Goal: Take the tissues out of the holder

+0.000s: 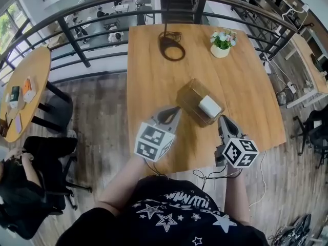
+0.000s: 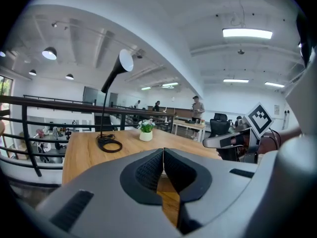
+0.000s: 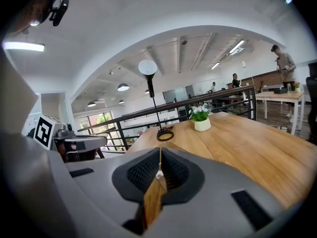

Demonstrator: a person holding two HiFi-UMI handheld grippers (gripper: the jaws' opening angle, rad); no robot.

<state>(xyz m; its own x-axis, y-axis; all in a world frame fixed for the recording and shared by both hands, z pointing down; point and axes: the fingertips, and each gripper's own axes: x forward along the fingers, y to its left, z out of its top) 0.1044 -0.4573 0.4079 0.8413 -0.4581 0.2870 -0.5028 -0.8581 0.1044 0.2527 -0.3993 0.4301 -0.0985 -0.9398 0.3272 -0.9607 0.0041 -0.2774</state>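
A brown wooden tissue holder [image 1: 193,100] lies on the wooden table [image 1: 154,86], with a white tissue [image 1: 210,106] sticking out of its top. My left gripper [image 1: 175,110] is just left of the holder near its front corner, and its jaws are shut and empty [image 2: 163,153]. My right gripper [image 1: 224,119] is just in front of the holder's right end, also shut with nothing held [image 3: 160,156]. Neither gripper touches the holder. In both gripper views the holder is hidden behind the jaws.
A black desk lamp [image 1: 171,47] and a small potted plant [image 1: 223,42] stand at the table's far side. A metal railing [image 1: 102,45] runs behind the table. A round table [image 1: 23,94] and a seated person [image 1: 20,181] are at the left. Cables [image 1: 210,176] hang by my body.
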